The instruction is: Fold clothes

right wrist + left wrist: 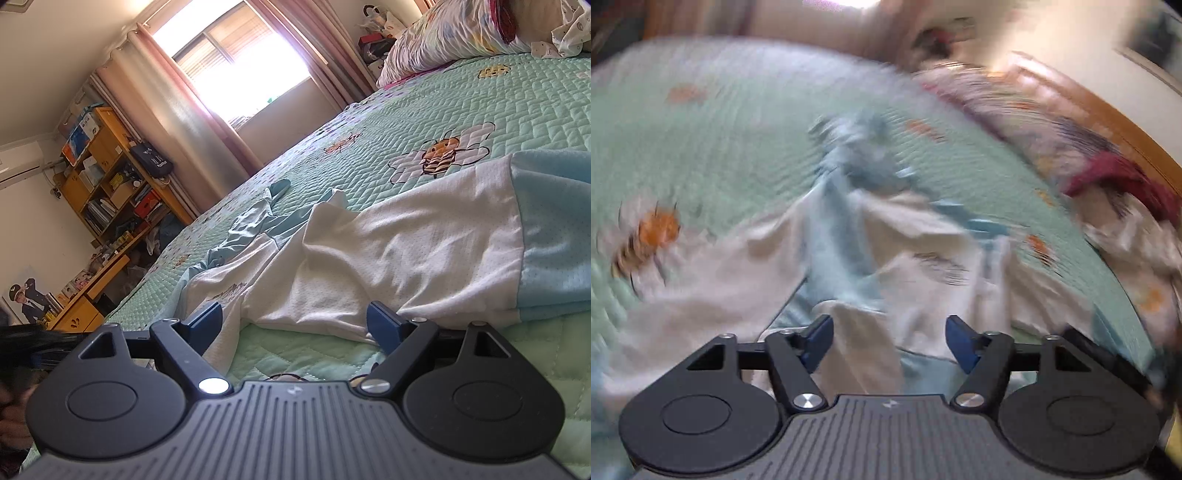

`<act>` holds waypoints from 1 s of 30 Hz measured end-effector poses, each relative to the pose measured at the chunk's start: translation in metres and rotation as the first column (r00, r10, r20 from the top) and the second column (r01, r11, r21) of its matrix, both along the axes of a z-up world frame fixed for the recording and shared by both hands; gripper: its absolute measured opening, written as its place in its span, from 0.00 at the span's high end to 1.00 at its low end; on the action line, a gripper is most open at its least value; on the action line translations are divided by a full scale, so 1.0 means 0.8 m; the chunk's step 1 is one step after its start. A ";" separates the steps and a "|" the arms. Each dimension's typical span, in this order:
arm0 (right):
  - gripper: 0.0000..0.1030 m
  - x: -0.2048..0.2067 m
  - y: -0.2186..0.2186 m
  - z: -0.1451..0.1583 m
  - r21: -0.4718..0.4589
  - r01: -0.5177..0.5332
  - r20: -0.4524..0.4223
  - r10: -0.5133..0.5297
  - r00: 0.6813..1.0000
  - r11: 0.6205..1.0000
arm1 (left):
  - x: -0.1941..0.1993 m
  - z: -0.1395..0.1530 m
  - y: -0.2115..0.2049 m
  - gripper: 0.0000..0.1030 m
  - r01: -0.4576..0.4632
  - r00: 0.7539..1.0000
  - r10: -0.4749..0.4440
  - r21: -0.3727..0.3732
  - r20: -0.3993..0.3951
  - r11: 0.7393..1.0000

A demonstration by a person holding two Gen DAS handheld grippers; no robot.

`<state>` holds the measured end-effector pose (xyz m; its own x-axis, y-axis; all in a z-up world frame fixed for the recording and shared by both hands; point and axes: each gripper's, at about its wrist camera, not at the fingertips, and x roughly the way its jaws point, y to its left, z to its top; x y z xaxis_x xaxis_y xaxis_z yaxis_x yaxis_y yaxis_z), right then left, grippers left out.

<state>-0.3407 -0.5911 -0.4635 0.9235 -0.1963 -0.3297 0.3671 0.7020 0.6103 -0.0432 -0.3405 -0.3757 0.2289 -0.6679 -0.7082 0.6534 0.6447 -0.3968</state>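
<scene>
Green quilted bedspread [424, 110], crumpled white-and-blue garment [406, 254], left claw [889, 341] and right claw [295, 323] spread

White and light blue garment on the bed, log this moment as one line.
white and light blue garment: unfolded on green quilted bedspread | left gripper: open | right gripper: open

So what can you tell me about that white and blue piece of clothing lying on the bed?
The white and blue garment lies rumpled and unfolded on the green quilted bedspread. Its body looks like white fabric with tiny perforations, joined to light blue panels at one end and blue sleeves or legs trailing toward the far side. There is a small print on the white part. Both the right gripper and left gripper are open right at its near edge, neither gripping it.
</scene>
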 end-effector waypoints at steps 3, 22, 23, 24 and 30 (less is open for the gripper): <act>0.14 0.001 -0.001 0.000 0.001 -0.006 0.003 0.006 1.000 1.000 | 0.007 -0.012 -0.002 0.34 -0.048 0.999 0.049 0.043 -0.017 0.998; 0.13 0.003 0.000 0.000 -0.002 -0.012 0.007 0.012 1.000 1.000 | 0.031 0.031 0.016 1.00 0.015 0.995 -0.018 0.032 0.101 0.999; 0.13 0.003 0.001 0.000 -0.002 -0.012 0.007 0.012 1.000 1.000 | 0.040 0.041 0.022 1.00 0.004 0.991 -0.011 0.051 0.135 0.999; 0.13 0.003 0.000 0.000 -0.002 -0.012 0.008 0.012 1.000 1.000 | 0.051 0.054 0.027 1.00 -0.003 0.984 -0.011 0.076 0.180 0.997; 0.13 0.002 -0.001 0.000 -0.003 -0.012 0.009 0.012 1.000 1.000 | 0.158 0.135 0.042 1.00 -0.106 0.898 -0.005 0.227 0.440 0.968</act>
